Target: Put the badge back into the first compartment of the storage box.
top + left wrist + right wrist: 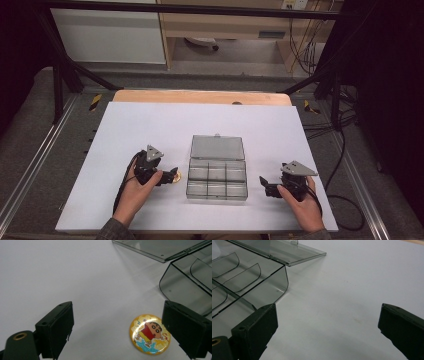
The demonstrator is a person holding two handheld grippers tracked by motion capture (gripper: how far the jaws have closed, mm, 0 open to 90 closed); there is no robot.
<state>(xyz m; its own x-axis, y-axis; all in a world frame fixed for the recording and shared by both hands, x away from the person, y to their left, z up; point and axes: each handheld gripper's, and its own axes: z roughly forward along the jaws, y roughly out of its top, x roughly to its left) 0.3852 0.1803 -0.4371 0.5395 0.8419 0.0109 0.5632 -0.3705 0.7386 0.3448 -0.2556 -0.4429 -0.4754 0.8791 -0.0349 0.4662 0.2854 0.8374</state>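
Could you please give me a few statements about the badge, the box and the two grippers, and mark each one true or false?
1. The round cartoon badge lies flat on the white table, between the open jaws of the left gripper. True.
2. The clear compartment box has its lid shut. False: the lid is folded back and lies open behind the box.
3. The badge already sits in one of the box's compartments. False: it lies on the table to the left of the box, and the compartments look empty.
4. The right gripper holds nothing and its jaws stand wide apart. True.
5. The right gripper is on the box's right side. True.
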